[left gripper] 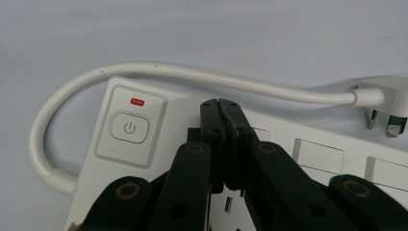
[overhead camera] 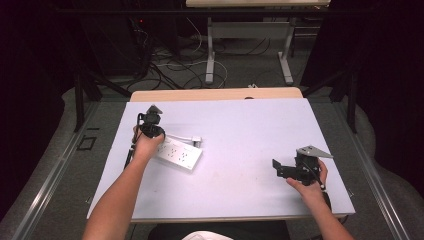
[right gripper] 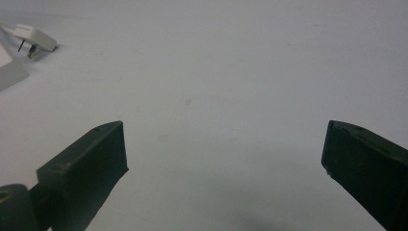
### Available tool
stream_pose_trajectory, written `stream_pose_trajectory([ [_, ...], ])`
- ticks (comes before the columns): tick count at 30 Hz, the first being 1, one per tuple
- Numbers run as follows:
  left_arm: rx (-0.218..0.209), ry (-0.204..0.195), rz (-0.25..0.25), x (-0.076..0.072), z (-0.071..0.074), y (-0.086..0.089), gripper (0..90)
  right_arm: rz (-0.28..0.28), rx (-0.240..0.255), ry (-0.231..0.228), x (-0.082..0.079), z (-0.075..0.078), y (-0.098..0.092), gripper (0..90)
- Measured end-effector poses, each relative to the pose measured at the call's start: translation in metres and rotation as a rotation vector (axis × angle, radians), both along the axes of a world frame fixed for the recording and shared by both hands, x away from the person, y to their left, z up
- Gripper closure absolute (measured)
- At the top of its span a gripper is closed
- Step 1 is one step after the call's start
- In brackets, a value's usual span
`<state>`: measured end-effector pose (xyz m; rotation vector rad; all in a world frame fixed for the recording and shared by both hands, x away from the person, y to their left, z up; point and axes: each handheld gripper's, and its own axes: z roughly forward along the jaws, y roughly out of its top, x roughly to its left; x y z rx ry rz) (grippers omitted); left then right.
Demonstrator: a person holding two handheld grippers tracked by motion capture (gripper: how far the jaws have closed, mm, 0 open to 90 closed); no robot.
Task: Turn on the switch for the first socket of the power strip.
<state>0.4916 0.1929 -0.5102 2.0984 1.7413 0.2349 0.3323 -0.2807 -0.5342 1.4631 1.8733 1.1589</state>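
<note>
Resting closed-jawed on the power strip [left gripper: 308,159] at centre frame, the left gripper [left gripper: 219,103] nears its unpressed power button [left gripper: 129,128]; the right gripper [right gripper: 223,154] stands wide, idle.

Two black jaws of the right gripper [right gripper: 224,159] rise from the bottom edge, one at lower left and one at lower right, standing wide apart with nothing between them. Beneath and beyond them stretches a pale, whitish-grey table surface [right gripper: 231,67], marked by a few faint stains near the middle. In the far upper left corner lies a white plug [right gripper: 34,37] with metal pins showing, resting on the surface. Just below it, at the left edge, is the corner of a white power strip [right gripper: 8,72].
</note>
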Motion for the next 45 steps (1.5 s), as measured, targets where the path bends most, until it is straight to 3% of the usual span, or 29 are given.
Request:
stream_pose_trajectory([
  [13,0.04,-0.024,-0.013,-0.0011,-0.0003,-0.0056,86.1,-0.001,0.002,0.004,-0.0006,-0.0006,0.0004,1.5],
  [23,0.058,-0.021,-0.027,-0.0011,0.0005,-0.0059,81.1,0.002,0.004,0.003,-0.0008,-0.0004,0.0004,1.5],
  [35,0.067,-0.039,-0.04,-0.0022,0.0034,-0.0054,70.3,0.003,0.005,0.003,-0.0008,-0.0004,0.0006,1.5],
  [45,0.07,-0.058,-0.033,-0.0045,0.0066,-0.0055,55.2,0.005,0.0,0.005,-0.0005,-0.001,0.0006,1.6],
])
